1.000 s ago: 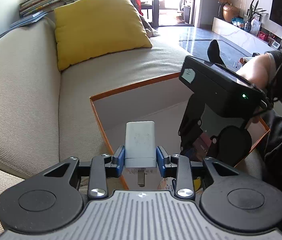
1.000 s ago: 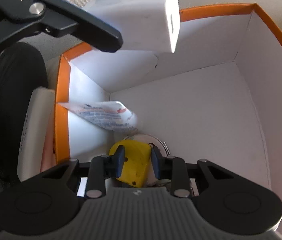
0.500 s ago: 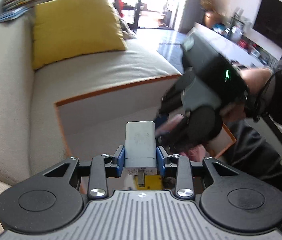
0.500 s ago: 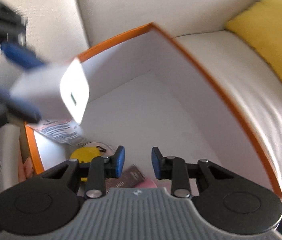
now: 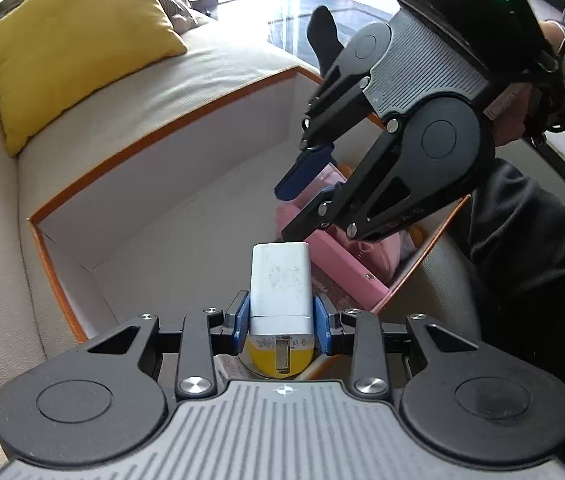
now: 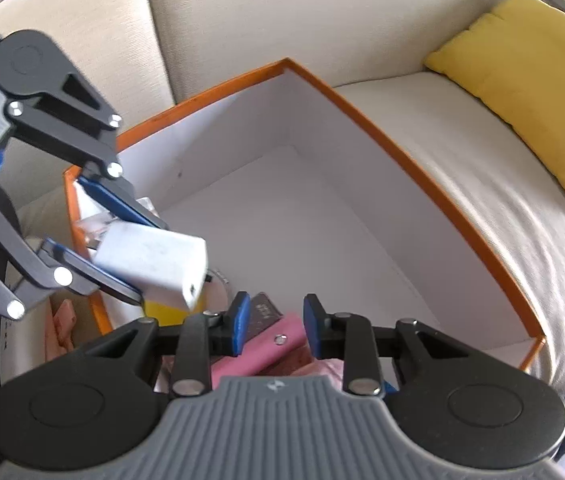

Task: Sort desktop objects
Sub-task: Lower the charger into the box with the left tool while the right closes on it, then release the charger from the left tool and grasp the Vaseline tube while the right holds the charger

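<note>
2 grippers hang over the orange-rimmed box point(image 5: 170, 128). Left gripper point(image 5: 281, 316) jaws clamp the white charger point(image 5: 280, 284) above what looks like a yellow item point(image 5: 278, 364) at 6 o'clock; lower it onto bare floor before releasing. Right gripper point(image 6: 274, 320) jaws are parted, empty.

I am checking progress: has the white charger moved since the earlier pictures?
Yes. In the right wrist view the white charger, held by the left gripper, went from above the box's orange rim down inside it.
</note>
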{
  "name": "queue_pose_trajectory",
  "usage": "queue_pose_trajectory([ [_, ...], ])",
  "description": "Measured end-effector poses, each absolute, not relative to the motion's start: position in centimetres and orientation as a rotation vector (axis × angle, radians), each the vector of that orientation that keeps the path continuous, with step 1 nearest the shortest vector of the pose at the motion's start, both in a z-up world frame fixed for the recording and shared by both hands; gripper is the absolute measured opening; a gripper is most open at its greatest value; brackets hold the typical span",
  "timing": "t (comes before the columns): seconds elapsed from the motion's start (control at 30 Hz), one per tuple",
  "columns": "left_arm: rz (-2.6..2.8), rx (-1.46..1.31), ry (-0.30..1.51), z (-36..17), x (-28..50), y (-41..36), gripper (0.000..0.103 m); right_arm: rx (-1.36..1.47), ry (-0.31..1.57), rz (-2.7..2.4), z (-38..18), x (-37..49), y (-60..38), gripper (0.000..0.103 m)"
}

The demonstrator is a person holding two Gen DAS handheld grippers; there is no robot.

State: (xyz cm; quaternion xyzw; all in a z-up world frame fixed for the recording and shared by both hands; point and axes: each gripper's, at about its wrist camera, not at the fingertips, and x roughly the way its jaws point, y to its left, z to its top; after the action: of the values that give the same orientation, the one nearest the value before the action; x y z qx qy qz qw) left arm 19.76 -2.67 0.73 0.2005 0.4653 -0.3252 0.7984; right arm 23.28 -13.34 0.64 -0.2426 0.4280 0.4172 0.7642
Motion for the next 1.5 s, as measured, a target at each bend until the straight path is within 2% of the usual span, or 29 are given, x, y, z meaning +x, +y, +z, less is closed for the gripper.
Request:
queue_pose_trajectory([
  [0.17,-0.739,0.487,1.008,0.5,19.4,-2.8,0.038,-0.602,0.872,1.098,1.9,21.6,-13.9,0.032],
  [0.23,-0.759,0.52,1.002,0.4,19.0,-2.9,0.038,-0.701,0.844,1.149,2.1,20.9,-13.7,0.037],
  [0.33,-0.768,0.578,0.99,0.2,18.5,-3.2,0.038,-0.787,0.842,1.23,2.3,20.4,-13.1,0.038],
  [0.43,-0.783,0.607,0.989,0.0,18.4,-3.4,0.038,-0.885,0.797,1.306,2.8,19.8,-12.2,0.047],
  [0.67,-0.839,0.707,0.94,-0.1,17.7,-3.8,0.038,-1.109,0.687,1.411,3.0,17.9,-10.3,0.047],
  [0.73,-0.859,0.72,0.918,-0.1,17.3,-3.6,0.038,-1.168,0.657,1.428,2.7,17.6,-9.8,0.045],
  [0.77,-0.868,0.726,0.909,-0.1,17.2,-3.5,0.038,-1.183,0.654,1.444,2.6,17.6,-9.7,0.041],
  [1.0,-0.886,0.75,0.874,-0.4,16.6,-2.7,0.039,-1.136,0.698,1.453,2.7,18.4,-9.4,0.039],
  [1.1,-0.893,0.71,0.863,-0.1,16.4,-1.7,0.044,-1.067,0.739,1.458,3.1,19.0,-9.8,0.039],
  [1.3,-0.853,0.508,0.858,1.6,16.7,2.0,0.046,-1.0,0.821,1.437,3.0,20.0,-10.5,0.034],
  [1.5,-0.698,0.317,0.97,1.0,17.1,4.8,0.046,-0.932,0.833,1.386,2.7,21.1,-10.3,0.034],
])
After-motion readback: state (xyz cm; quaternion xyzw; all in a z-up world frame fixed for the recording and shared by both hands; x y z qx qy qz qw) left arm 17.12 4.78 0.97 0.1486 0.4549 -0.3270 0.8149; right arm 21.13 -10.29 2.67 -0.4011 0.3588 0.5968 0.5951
